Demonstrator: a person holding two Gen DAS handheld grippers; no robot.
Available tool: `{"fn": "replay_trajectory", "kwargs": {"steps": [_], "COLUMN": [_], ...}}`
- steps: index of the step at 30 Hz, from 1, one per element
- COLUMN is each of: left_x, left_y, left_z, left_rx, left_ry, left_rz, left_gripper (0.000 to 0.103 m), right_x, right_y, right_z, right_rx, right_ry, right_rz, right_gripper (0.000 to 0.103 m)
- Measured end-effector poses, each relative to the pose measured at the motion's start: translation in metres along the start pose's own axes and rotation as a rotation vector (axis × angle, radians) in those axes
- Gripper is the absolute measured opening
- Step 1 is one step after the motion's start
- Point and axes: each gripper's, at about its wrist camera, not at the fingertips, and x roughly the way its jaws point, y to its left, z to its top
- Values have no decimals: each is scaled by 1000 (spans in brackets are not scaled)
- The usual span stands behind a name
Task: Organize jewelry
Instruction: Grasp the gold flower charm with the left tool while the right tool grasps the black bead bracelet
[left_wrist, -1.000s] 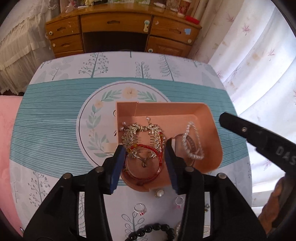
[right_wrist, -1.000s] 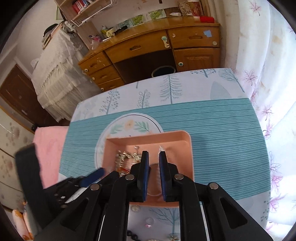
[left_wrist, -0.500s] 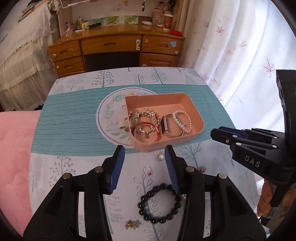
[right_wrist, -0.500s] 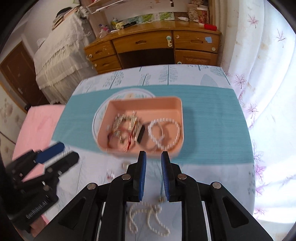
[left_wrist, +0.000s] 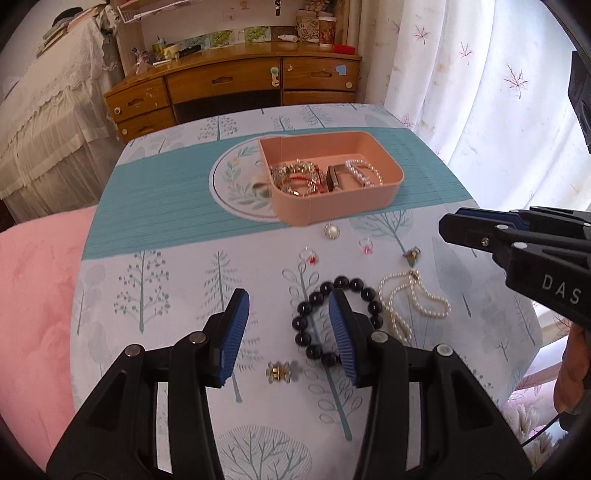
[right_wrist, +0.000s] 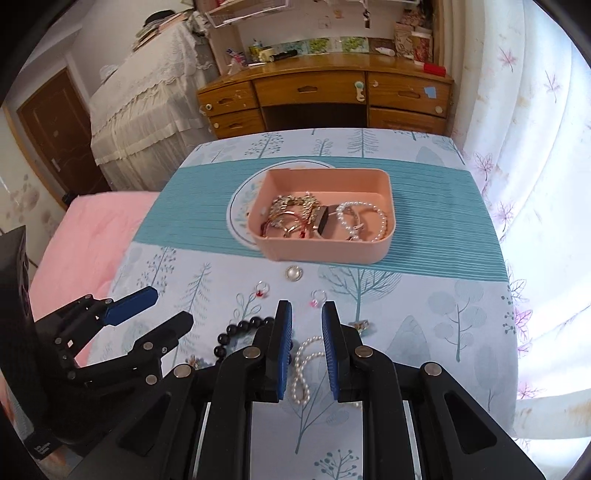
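A pink tray (left_wrist: 369, 199) (right_wrist: 280, 254) on the table holds several pieces: gold and red bangles (left_wrist: 295, 177), a dark box, a pearl bracelet (right_wrist: 364, 218). In front of it lie a round pearl brooch (left_wrist: 331, 231), two small rings (left_wrist: 309, 255), a black bead bracelet (left_wrist: 317, 321), a pearl necklace (left_wrist: 417, 299) and a gold clip (left_wrist: 280, 371). My left gripper (left_wrist: 288, 325) is open and empty above the table, its right finger over the black bracelet. My right gripper (right_wrist: 306, 339) is slightly open and empty, above the pearl necklace (right_wrist: 306, 365).
The table has a tree-print cloth with a teal band (left_wrist: 155, 206). A pink cushion (left_wrist: 33, 295) lies at the left edge. A wooden desk (left_wrist: 236, 81) stands beyond the table, white curtains (left_wrist: 461, 92) to the right.
Both grippers have pulled back from the tray toward the near edge of the table. The loose jewelry in front of the tray has come into view. The right gripper has opened a little.
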Motion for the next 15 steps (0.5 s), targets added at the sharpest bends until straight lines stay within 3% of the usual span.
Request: {"fn": "replay_trajectory", "kwargs": {"steps": [9, 13, 15], "left_x": [-1, 9, 14], "left_y": [21, 34, 39], "left_z": [-42, -54, -57], "left_rx": [-47, -96, -109], "left_ry": [42, 89, 105], "left_rz": [-10, -37, -46], "left_gripper": [42, 42, 42], "right_x": [5, 15, 22], "right_y": [16, 15, 13], "right_z": [-28, -42, -48], "right_rx": [-16, -29, -18], "right_ry": [59, 94, 115], "right_rz": [52, 53, 61], "right_gripper": [17, 31, 31]}}
